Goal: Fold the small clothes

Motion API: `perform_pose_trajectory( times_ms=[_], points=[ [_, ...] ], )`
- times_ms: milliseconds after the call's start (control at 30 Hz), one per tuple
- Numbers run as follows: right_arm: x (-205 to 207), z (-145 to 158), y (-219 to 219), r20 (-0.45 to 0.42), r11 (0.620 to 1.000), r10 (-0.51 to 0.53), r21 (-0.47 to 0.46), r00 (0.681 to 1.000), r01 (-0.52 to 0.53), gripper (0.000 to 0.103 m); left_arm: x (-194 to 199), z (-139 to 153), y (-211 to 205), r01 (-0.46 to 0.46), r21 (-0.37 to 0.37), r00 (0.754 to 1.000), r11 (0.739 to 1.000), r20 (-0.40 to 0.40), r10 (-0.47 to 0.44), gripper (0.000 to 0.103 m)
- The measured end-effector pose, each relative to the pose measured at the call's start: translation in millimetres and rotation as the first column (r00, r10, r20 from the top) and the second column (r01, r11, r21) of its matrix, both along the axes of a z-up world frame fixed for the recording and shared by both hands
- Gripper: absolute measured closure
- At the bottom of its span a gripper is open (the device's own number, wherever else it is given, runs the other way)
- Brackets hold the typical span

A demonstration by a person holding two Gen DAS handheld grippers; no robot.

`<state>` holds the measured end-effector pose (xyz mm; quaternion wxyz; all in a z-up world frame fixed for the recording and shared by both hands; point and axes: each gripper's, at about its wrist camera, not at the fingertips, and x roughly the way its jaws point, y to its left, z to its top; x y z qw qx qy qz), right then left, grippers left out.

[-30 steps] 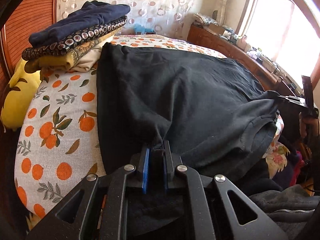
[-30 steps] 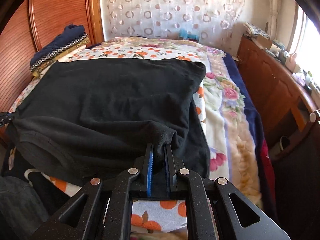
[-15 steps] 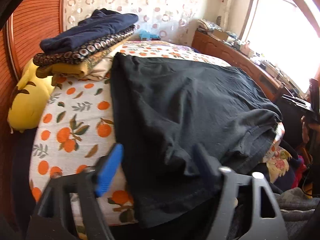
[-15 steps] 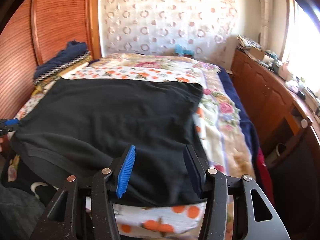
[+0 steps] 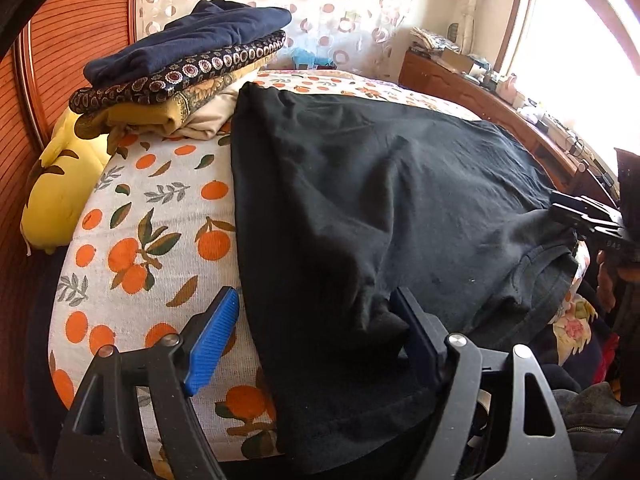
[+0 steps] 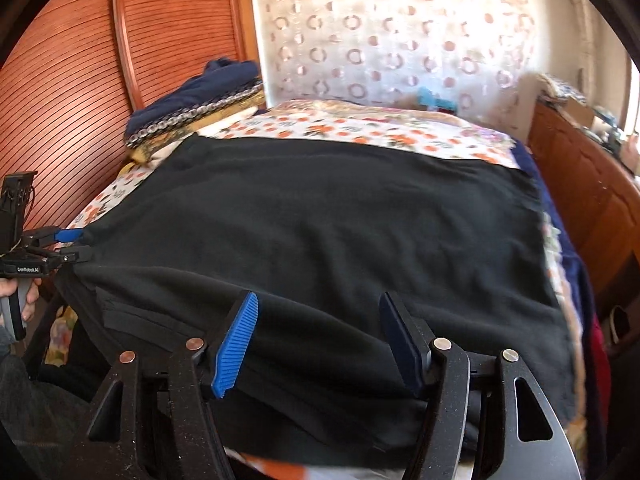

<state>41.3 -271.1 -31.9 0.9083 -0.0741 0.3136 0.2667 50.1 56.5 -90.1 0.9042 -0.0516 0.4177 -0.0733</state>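
A black t-shirt (image 5: 380, 200) lies spread flat on the bed, folded over on itself, its near edge hanging off the bed's front. It fills the middle of the right wrist view (image 6: 320, 232) too. My left gripper (image 5: 316, 320) is open, its jaws straddling a bunched corner of the shirt without pinching it. My right gripper (image 6: 320, 332) is open over the shirt's near edge. The right gripper also shows at the right edge of the left wrist view (image 5: 588, 220), and the left gripper at the left edge of the right wrist view (image 6: 68, 244).
A stack of folded clothes (image 5: 184, 64) sits at the bed's far left by the wooden headboard (image 6: 80, 80), with a yellow pillow (image 5: 60, 192) below it. An orange-print sheet (image 5: 140, 240) covers the bed. A wooden dresser (image 6: 592, 200) runs along the right.
Both grippers were shut on the shirt's near corners a second ago. They have opened and let the shirt drop onto the bed, and both have lifted slightly.
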Motion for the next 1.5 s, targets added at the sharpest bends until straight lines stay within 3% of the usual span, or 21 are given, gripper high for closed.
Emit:
perform_pose_trajectory(
  times_ms=[367,567,733,833,867,900,933,1000,1267,1500],
  points=[
    [9,-21,76,0.009,0.988,0.15,-0.047,0.989,-0.149,0.038,-4,0,4,-0.017,-0.038,1.0,0.999,0.022,0.018,0.025],
    [12,-33,86,0.031,0.983,0.16,-0.093,0.987,-0.157,0.037,-5,0,7,-0.035,-0.129,0.998,0.991,0.04,0.04,0.026],
    [17,-36,79,0.024,0.987,0.15,-0.066,0.988,-0.148,0.037,-7,-1,4,-0.056,-0.145,0.997,0.988,0.051,0.064,0.038],
    [16,-37,79,0.025,0.988,0.144,-0.061,0.989,-0.143,0.037,-9,-2,2,-0.057,-0.131,0.996,0.99,0.059,0.066,0.051],
    [12,-36,77,0.025,0.988,0.143,-0.058,0.989,-0.142,0.037,-8,-3,1,-0.05,-0.131,0.997,0.99,0.054,0.057,0.068],
    [11,-35,73,0.023,0.989,0.142,-0.052,0.99,-0.14,0.037,-6,-3,0,-0.041,-0.132,0.998,0.99,0.04,0.046,0.077],
    [10,-35,72,0.022,0.989,0.139,-0.048,0.99,-0.138,0.037,-5,-2,-1,-0.036,-0.121,0.998,0.992,0.039,0.041,0.079],
    [7,-32,69,0.019,0.991,0.129,-0.039,0.991,-0.128,0.037,-3,2,-4,-0.013,-0.122,0.999,0.992,0.045,0.018,0.088],
    [1,-9,19,0.034,0.999,0.042,0.03,0.999,-0.043,0.037,15,55,-44,0.138,-0.148,0.984,0.979,0.134,-0.118,0.091],
    [-17,5,-57,0.066,0.993,-0.105,0.057,0.992,0.101,0.037,49,106,-127,0.34,-0.081,0.928,0.937,0.194,-0.32,0.092]
  ],
)
